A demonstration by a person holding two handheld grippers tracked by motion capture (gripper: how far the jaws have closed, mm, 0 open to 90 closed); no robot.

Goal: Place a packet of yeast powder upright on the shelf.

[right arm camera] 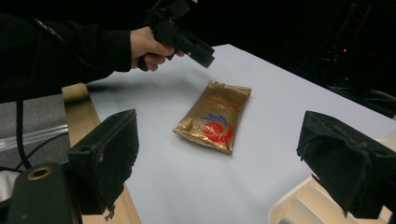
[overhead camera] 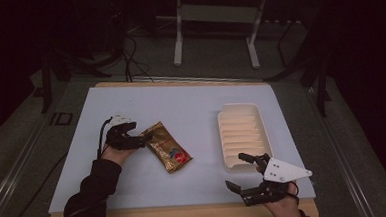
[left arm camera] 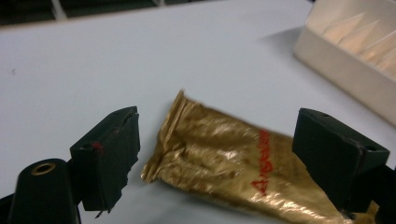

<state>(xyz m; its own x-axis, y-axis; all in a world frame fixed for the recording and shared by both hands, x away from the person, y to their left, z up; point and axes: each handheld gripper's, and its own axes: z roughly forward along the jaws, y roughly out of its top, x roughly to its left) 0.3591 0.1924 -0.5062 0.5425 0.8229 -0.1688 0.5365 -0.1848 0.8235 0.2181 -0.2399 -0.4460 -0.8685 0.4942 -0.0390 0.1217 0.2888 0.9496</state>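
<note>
A gold foil pouch with red and blue print lies flat on the pale table sheet, left of centre. My left gripper is low at the pouch's upper left end. In the left gripper view its jaws stand open on either side of the pouch's crimped end, with a gap showing at the left jaw. My right gripper hovers open near the front right edge, just before the white tray. The right gripper view shows its open jaws framing the pouch and, farther off, the left gripper.
The white ribbed tray stands right of centre, with nothing in it; its near corner lies under my right gripper. The table's wooden edge runs along the front. Metal stand legs and cables lie on the floor beyond.
</note>
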